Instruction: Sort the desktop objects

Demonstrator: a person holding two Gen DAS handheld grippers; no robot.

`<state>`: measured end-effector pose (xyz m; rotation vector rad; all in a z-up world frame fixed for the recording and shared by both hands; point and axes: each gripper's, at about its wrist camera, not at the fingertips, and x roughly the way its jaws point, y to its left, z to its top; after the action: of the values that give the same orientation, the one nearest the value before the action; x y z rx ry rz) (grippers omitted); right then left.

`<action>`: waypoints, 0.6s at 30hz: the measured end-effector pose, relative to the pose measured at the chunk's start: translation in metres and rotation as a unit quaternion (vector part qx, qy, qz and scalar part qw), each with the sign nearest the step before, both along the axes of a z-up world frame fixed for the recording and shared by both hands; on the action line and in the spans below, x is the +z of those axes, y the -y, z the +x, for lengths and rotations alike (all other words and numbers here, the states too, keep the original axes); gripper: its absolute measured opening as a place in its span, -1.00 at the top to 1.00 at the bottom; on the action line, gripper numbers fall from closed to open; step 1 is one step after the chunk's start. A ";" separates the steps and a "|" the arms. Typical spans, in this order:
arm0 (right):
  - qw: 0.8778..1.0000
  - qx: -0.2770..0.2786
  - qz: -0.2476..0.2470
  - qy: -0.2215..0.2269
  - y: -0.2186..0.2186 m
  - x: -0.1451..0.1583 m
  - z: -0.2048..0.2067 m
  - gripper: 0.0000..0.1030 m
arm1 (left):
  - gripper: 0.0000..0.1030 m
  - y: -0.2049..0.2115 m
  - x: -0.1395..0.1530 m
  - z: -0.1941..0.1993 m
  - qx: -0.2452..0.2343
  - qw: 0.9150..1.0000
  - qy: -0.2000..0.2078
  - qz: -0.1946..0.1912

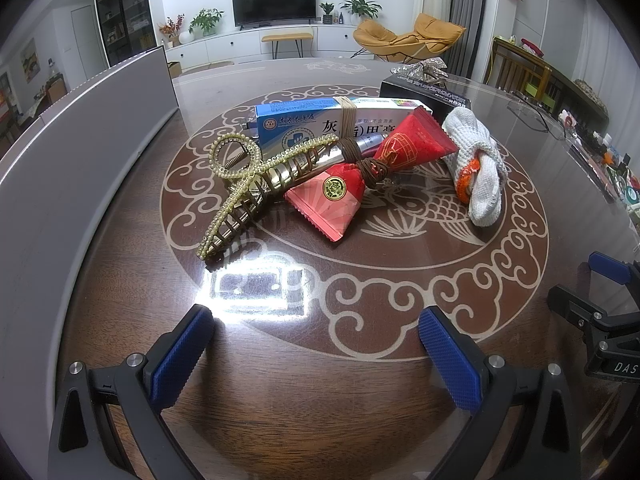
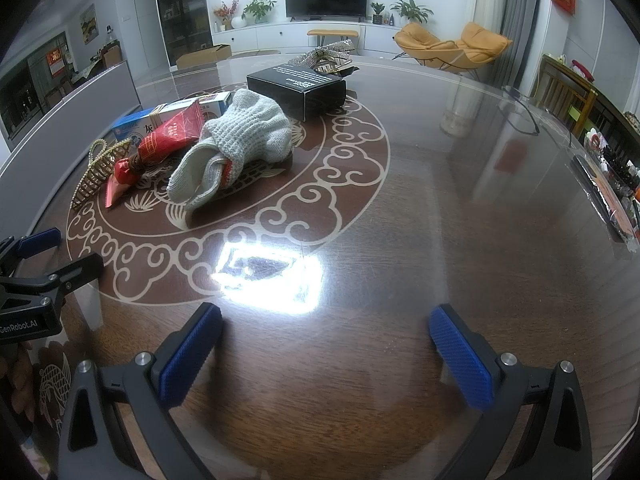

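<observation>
A pile lies on the patterned glass table. In the left wrist view it holds a gold beaded hair claw [image 1: 244, 184], a red packet tied with brown cord [image 1: 360, 176], a blue-and-white medicine box [image 1: 320, 120], a knotted white knit glove [image 1: 476, 160] and a black box [image 1: 424, 92] with a glittery bow [image 1: 420, 69]. My left gripper [image 1: 316, 344] hangs open in front of the pile, nothing between its blue pads. My right gripper [image 2: 326, 344] is also open and empty; the glove [image 2: 236, 144], red packet [image 2: 160, 140] and black box [image 2: 298, 86] lie ahead to its left.
A tall grey panel [image 1: 80, 152] borders the table on the left. Eyeglasses [image 2: 520, 110] and a clear bag of small items [image 2: 612, 196] sit near the right edge. Bright lamp glare [image 2: 268, 276] reflects off the glass. Each gripper shows at the edge of the other's view.
</observation>
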<state>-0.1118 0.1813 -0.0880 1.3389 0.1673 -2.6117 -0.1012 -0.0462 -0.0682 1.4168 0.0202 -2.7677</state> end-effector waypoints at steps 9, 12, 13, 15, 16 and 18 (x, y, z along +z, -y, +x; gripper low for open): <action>1.000 0.000 0.000 0.000 0.000 0.000 0.000 -1.00 | -1.00 0.027 0.002 0.000 0.007 1.000 0.000 0.030; 1.000 0.000 0.000 0.000 0.000 0.000 0.000 -1.00 | -1.00 0.035 0.010 -0.005 0.011 0.999 -0.007 0.050; 1.000 0.000 0.000 0.000 0.000 0.000 0.000 -1.00 | -1.00 0.034 0.014 -0.007 0.009 0.999 -0.012 0.047; 1.000 0.000 0.000 0.000 0.000 0.000 0.000 -1.00 | -1.00 0.032 0.022 -0.013 0.005 0.999 -0.021 0.029; 1.000 0.000 0.000 0.000 0.000 0.000 0.000 -1.00 | -1.00 0.031 0.026 -0.017 0.008 1.000 -0.025 0.018; 1.000 0.000 0.000 0.000 0.000 0.000 0.000 -1.00 | -1.00 0.033 0.034 -0.028 0.022 0.999 -0.030 0.003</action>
<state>-0.1120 0.1815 -0.0881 1.3391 0.1669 -2.6121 -0.1288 -0.0791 -0.0339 1.3166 0.0622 -2.7759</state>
